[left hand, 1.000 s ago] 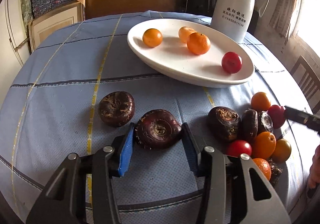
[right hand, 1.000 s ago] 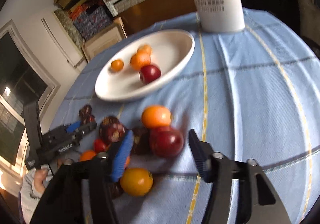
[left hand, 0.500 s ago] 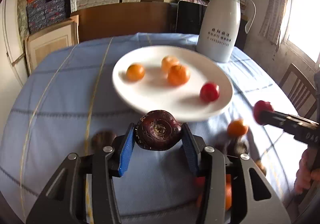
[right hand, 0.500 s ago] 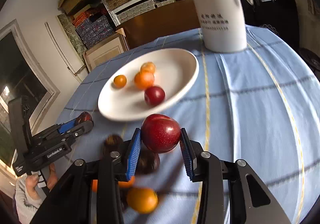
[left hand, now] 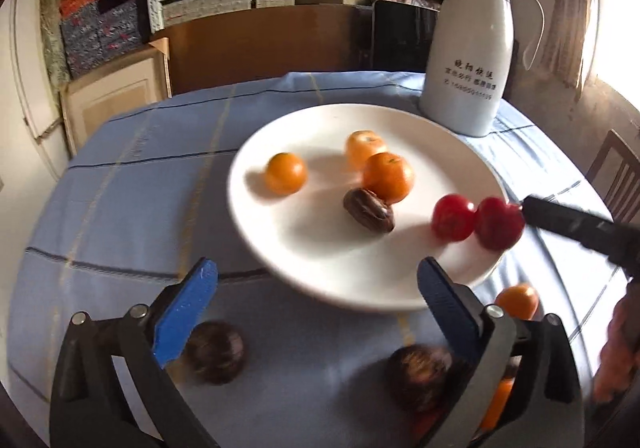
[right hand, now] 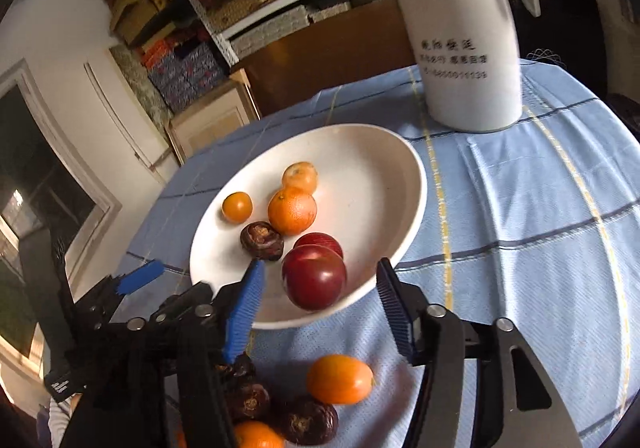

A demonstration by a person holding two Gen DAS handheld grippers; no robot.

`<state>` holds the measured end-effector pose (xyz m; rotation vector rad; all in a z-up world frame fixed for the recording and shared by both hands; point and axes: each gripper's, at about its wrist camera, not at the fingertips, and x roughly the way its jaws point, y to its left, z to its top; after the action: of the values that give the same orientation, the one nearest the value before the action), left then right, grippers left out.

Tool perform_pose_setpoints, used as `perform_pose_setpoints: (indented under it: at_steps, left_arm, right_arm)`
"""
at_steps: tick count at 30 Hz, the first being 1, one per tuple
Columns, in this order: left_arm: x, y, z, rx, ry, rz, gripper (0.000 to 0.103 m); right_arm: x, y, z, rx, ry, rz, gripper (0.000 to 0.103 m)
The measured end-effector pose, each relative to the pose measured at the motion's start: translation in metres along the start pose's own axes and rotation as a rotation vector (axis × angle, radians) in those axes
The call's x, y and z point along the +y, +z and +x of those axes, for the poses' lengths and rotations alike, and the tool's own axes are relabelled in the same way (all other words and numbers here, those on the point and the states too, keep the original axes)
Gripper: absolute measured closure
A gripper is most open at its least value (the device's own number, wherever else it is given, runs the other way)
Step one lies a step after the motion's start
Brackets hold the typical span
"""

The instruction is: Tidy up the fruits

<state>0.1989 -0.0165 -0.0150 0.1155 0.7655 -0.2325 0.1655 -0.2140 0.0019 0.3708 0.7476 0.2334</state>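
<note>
Six fruits lie on the white plate (right hand: 400,168) ahead of both grippers' jaws, which stand apart and empty. Several fruits (right hand: 339,378) below the right gripper (right hand: 320,306) remain unsorted on the bench (right hand: 540,208).

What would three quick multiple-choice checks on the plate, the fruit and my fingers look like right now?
1. Where does the brown water chestnut on the white plate lie?
A. Beside the largest orange
B. Against the white jug
C. On the cloth beyond the plate

2. How many orange fruits are on the plate?
A. One
B. Three
C. Five

3. What state is the left gripper in?
A. Shut on a chestnut
B. Open, holding nothing
C. Shut on an orange

Answers: 1 A, the chestnut touches the largest orange near the plate's middle. 2 B, three orange fruits sit on the plate in both views. 3 B, its blue fingers stand wide apart with nothing between them.
</note>
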Motion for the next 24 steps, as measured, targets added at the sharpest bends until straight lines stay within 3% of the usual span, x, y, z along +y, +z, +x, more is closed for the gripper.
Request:
perform_pose_setpoints:
  at_steps: [3, 7, 10, 14, 21, 24]
  left_arm:
    - [0.013, -0.01, -0.011, 0.005, 0.091, 0.006, 0.005]
    - [0.025, -0.037, -0.019, 0.03, 0.301, 0.05, 0.005]
    - [0.035, -0.053, -0.016, 0.079, 0.299, 0.026, 0.005]
    - [0.038, -0.056, -0.015, 0.077, 0.319, 0.023, 0.005]
    - [0.053, -0.051, 0.0, 0.13, 0.172, -0.077, 0.005]
    - [0.058, -0.054, 0.013, 0.182, 0.007, -0.12, 0.004]
  right_arm:
    - [-0.002, -0.009, -0.012, -0.008, 0.003, 0.008, 0.033]
    - [-0.004, -0.025, -0.019, 0.018, 0.018, 0.014, 0.032]
    - [-0.001, -0.036, -0.025, 0.032, 0.039, 0.007, 0.031]
    - [0.002, -0.044, -0.035, 0.015, 0.045, -0.012, 0.018]
    - [-0.001, -0.048, -0.029, 0.027, 0.014, -0.019, 0.016]
    - [-0.004, -0.049, -0.024, 0.054, 0.016, 0.002, 0.016]
